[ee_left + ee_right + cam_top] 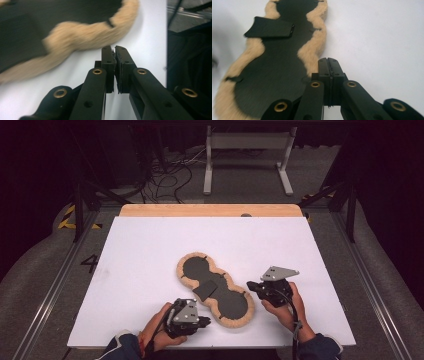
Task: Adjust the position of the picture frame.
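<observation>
A peanut-shaped dark pad with a tan fleece rim [215,290] lies flat on the white table top [150,250], running from upper left to lower right. A dark flap [205,290] sits across its waist, one edge lifted [269,30]. My left gripper [204,321] rests at the near edge, just left of the pad's lower lobe, jaws shut and empty [115,50] beside the fleece rim [82,37]. My right gripper [251,285] sits right of the pad, jaws shut and empty [328,60], close against the fleece [314,50].
The white table top ends in a wooden strip [210,210] at the far side. Beyond it stand a white metal frame [247,155] and loose cables [170,175] on the floor. Black rails [365,270] flank the table. Free room lies left and far of the pad.
</observation>
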`<state>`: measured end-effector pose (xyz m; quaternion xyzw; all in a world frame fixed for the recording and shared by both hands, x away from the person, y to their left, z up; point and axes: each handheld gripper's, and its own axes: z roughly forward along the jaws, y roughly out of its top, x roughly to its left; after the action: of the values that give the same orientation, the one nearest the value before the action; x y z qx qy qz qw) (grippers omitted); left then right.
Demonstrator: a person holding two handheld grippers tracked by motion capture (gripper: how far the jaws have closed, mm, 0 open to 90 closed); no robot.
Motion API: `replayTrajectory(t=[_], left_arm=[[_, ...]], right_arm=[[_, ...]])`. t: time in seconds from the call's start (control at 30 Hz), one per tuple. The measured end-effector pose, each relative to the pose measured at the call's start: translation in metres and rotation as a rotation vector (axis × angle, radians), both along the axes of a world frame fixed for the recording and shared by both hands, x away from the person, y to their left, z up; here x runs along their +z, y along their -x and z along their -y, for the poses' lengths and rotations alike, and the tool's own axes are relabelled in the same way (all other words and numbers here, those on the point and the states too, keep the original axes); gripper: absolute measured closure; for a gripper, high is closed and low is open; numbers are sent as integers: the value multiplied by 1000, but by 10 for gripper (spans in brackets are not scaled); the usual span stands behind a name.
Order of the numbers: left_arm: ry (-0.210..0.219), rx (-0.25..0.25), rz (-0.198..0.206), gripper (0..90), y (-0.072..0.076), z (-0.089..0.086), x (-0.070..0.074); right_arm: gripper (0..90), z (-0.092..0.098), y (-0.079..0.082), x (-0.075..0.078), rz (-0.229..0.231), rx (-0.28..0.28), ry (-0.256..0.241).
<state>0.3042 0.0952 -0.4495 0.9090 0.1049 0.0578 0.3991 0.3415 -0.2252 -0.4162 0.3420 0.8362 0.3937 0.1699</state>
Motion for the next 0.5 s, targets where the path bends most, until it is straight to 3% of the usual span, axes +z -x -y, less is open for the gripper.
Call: replayTrajectory(t=[0.03, 0.07, 0.23, 0.27, 0.33, 0.4, 0.5], left_arm=[[-3, 24, 18, 856, -3, -9, 2], [10, 56, 11, 853, -7, -18, 4], [113, 217, 37, 848, -35, -58, 20], [120, 246, 48, 850, -43, -62, 23], [146, 288, 56, 851, -58, -67, 28], [141, 297, 61, 849, -62, -68, 28], [133, 329, 61, 848, -85, -65, 27]], right_arm=[[900, 3, 5, -1, -2, 3, -8], [900, 6, 11, -2, -6, 6, -20], [900, 10, 38, -10, -25, 36, -18], [900, 10, 44, -11, -23, 40, -6], [900, 11, 55, -16, -38, 37, -31], [900, 10, 59, -19, -41, 38, -30], [900, 3, 72, -27, -54, 74, -14]])
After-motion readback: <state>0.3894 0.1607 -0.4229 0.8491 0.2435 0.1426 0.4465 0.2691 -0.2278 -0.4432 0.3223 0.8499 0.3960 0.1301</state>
